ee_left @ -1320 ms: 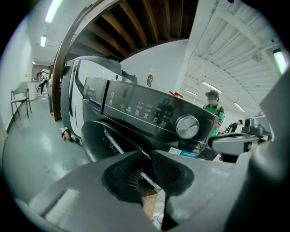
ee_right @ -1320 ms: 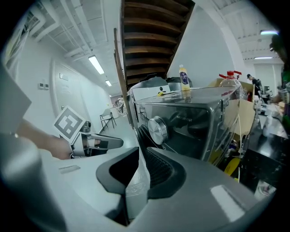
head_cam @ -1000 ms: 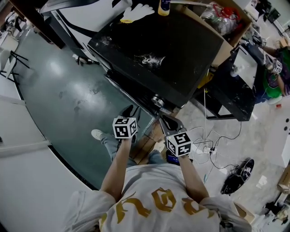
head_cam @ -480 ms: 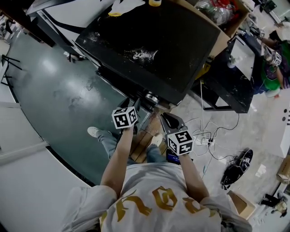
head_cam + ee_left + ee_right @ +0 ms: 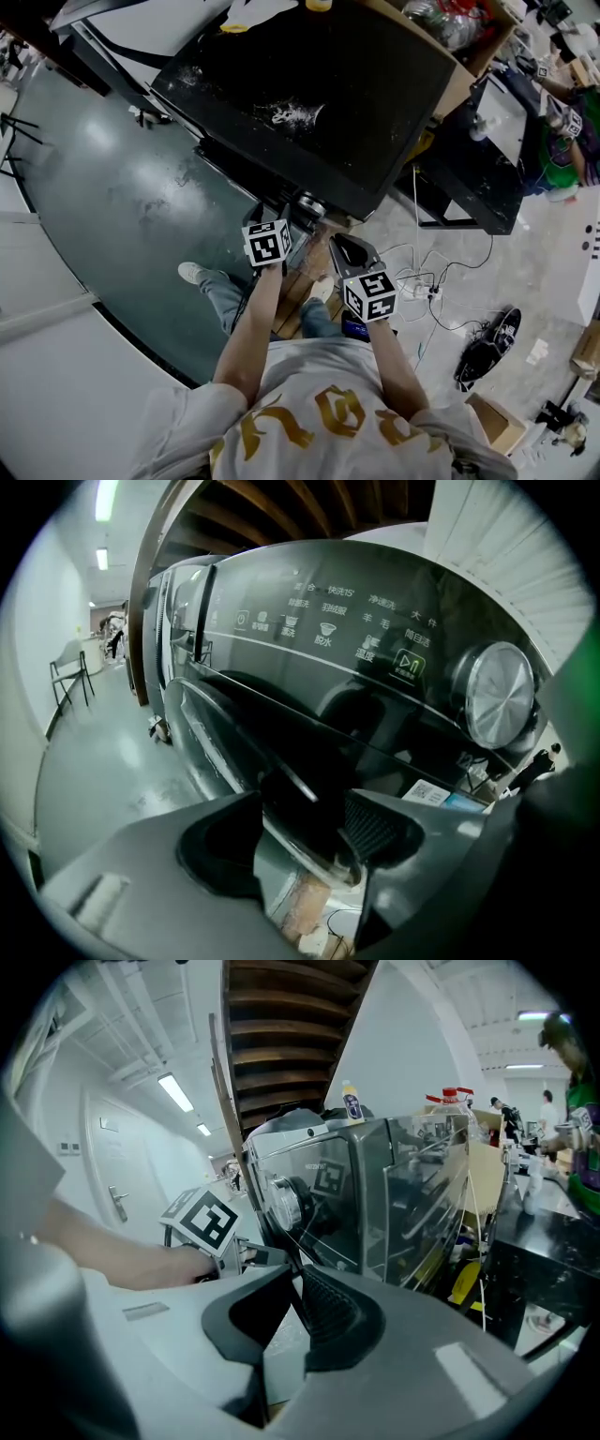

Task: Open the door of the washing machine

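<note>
The washing machine (image 5: 328, 94) stands ahead of me, its black top seen from above in the head view. In the left gripper view its dark front panel (image 5: 356, 639) carries a silver knob (image 5: 499, 694), and the round door (image 5: 281, 752) sits below. My left gripper (image 5: 302, 829) is open right at the door, whose silvery rim (image 5: 314, 850) runs between the jaws. My right gripper (image 5: 292, 1283) is shut on nothing and hangs back at the machine's right front corner. From there the left gripper's marker cube (image 5: 204, 1221) shows against the machine's front.
A bottle (image 5: 352, 1102) stands on the machine top. A cardboard box (image 5: 450, 37) and a black table (image 5: 487, 159) lie to the right, with a person in green (image 5: 562, 141) beyond. Cables and a power strip (image 5: 422, 286) lie on the floor. Wooden boards (image 5: 305, 291) sit under the machine.
My left gripper has moved forward and slightly right, up to the machine's front. The right gripper has barely moved. The view has shifted a little.
</note>
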`<act>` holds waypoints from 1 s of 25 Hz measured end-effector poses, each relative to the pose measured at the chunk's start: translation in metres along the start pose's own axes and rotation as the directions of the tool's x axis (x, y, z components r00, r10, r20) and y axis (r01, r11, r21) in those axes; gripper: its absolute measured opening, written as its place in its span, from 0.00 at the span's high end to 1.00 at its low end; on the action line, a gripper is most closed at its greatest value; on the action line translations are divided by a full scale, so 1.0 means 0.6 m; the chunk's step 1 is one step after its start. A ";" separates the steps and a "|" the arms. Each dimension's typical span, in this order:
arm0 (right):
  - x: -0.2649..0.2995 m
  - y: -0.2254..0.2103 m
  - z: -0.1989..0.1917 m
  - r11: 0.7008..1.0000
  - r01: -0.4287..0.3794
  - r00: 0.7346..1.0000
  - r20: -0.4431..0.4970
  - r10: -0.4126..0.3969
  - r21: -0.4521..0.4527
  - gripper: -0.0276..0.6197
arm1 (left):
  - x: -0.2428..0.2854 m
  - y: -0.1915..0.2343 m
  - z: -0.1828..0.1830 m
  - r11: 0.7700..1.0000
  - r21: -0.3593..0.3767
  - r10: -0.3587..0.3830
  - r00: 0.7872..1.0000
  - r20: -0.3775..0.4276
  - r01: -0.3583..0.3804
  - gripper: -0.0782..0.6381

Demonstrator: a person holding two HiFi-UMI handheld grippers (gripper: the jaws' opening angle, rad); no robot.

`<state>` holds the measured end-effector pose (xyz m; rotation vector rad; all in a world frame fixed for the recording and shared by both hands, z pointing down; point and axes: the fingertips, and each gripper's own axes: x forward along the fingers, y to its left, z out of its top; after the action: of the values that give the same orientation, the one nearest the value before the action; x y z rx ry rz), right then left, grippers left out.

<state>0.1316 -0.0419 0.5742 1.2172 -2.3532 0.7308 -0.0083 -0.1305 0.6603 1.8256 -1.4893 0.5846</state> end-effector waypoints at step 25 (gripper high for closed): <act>-0.010 -0.006 0.006 1.000 0.014 1.000 0.021 -0.014 0.002 0.91 | -0.002 0.002 -0.009 0.997 -0.030 -0.066 0.998 -0.009 0.065 0.54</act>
<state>0.1375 -0.0423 0.5691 1.2469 -2.3590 0.7191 -0.0091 -0.1257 0.6632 1.8391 -1.4188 0.5364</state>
